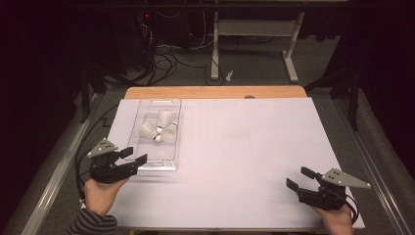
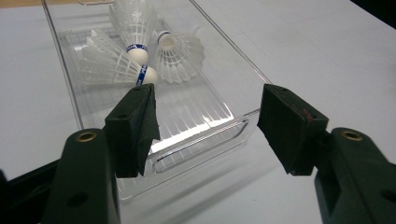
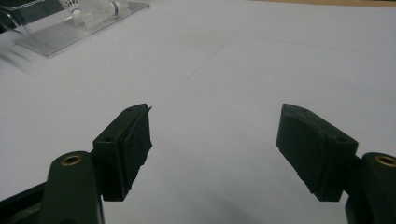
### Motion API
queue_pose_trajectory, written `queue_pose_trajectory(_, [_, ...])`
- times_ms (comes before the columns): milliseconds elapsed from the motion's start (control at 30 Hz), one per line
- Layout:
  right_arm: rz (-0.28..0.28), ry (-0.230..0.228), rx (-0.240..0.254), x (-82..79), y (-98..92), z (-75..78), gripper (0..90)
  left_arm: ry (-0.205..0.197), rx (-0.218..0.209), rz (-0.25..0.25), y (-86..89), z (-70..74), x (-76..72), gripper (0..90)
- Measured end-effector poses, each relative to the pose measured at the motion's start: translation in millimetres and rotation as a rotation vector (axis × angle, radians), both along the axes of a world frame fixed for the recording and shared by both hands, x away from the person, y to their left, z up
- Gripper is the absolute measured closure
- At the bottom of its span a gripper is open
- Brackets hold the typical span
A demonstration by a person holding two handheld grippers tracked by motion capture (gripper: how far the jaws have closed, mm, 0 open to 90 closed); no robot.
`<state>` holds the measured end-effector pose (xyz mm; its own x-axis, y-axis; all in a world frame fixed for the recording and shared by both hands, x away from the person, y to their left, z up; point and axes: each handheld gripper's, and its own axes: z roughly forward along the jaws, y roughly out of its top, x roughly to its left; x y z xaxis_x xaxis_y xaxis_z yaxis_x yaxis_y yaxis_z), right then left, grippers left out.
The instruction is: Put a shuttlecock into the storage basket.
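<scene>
Three shuttlecocks (image 2: 140,56) lie in the tray (image 2: 224,112) beyond the wide-open, empty left hand-held gripper (image 2: 208,126).

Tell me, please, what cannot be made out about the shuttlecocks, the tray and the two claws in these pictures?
- Shuttlecocks: too small in the high view to read the print on the blue bands; in the left gripper view the farthest one is cut by the top edge.
- Clear tray: its near left corner hides behind the left claw.
- Right claw: its body is cut by the bottom edge.
</scene>
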<state>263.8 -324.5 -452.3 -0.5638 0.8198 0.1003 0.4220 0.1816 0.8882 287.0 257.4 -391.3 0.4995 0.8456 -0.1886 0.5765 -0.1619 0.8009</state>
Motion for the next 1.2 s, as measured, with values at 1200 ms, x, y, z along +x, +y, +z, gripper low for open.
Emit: queue_pose_trajectory(1200, [-0.003, -0.002, 0.001, -0.4, -0.8, 0.2, 26.9, -0.024, -0.066, 0.000, 1.2, -27.9, -11.4, 35.2])
